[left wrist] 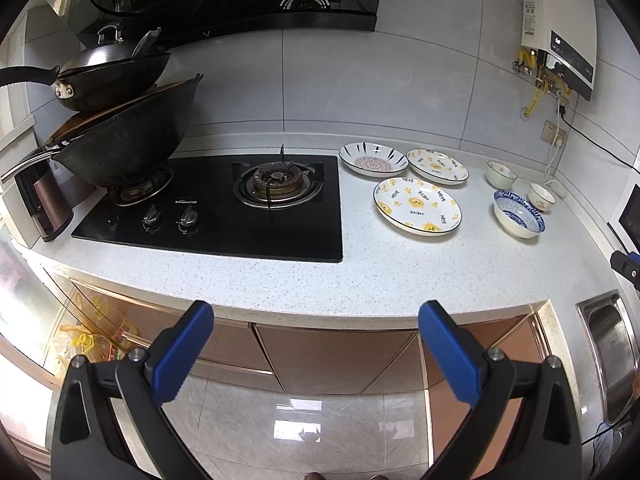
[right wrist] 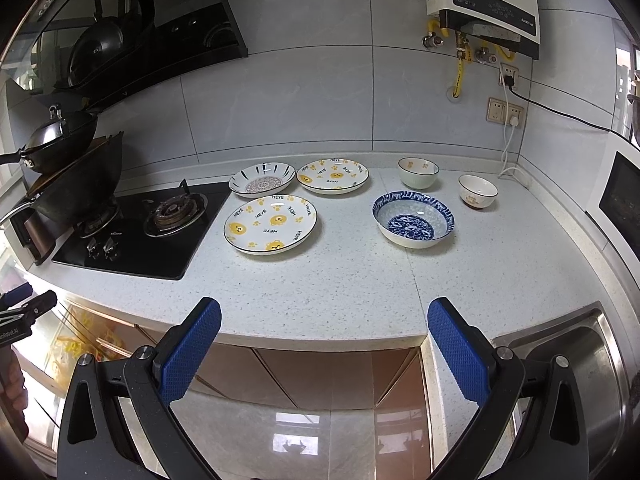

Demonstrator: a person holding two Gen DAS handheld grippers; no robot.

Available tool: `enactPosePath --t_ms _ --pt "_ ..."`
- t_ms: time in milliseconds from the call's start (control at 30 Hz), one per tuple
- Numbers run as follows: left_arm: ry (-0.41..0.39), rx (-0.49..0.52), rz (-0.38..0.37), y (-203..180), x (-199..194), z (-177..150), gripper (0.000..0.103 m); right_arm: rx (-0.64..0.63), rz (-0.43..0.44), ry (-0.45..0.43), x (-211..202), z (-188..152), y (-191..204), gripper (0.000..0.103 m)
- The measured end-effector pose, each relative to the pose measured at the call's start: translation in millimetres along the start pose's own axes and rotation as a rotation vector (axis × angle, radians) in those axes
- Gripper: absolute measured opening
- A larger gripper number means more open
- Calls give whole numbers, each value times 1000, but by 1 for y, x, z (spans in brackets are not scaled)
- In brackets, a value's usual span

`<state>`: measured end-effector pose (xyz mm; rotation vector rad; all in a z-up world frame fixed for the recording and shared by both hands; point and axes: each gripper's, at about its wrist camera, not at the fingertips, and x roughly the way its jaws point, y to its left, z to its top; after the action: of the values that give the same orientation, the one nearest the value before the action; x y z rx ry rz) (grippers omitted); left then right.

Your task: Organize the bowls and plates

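Three plates lie on the speckled counter (right wrist: pixel 340 280): a large yellow bear plate (right wrist: pixel 270 224) (left wrist: pixel 417 209), a second bear plate (right wrist: pixel 333 175) (left wrist: pixel 437 166) behind it, and a striped plate with a pink centre (right wrist: pixel 262 178) (left wrist: pixel 373 159) by the hob. To their right stand a blue patterned bowl (right wrist: pixel 413 219) (left wrist: pixel 518 213), a pale green bowl (right wrist: pixel 418 173) (left wrist: pixel 501 174) and a small white bowl (right wrist: pixel 477 191) (left wrist: pixel 541 196). My right gripper (right wrist: pixel 324 314) and left gripper (left wrist: pixel 316 314) both hang open off the counter's front edge, holding nothing.
A black gas hob (left wrist: pixel 216 204) with stacked woks (left wrist: pixel 120 120) fills the counter's left. A steel sink (right wrist: pixel 580 360) lies at the right front. A water heater (right wrist: pixel 480 0), sockets and cables (right wrist: pixel 506 114) are on the tiled wall. Cabinet doors (right wrist: pixel 320 376) sit below.
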<state>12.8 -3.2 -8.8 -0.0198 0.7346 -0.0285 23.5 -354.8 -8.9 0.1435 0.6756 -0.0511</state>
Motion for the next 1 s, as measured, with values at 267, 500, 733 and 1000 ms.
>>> enactPosePath --t_ms 267,500,733,1000 --pt "-11 -27 -92 27 6 10 103 -19 -3 5 5 8 30 102" --pt "-38 12 -159 39 13 25 103 -23 2 -26 11 23 63 102" --pt "-16 40 -181 31 48 52 103 -40 52 2 53 37 79 102" --pt "-25 29 -128 -5 110 106 103 -66 153 20 127 76 66 102"
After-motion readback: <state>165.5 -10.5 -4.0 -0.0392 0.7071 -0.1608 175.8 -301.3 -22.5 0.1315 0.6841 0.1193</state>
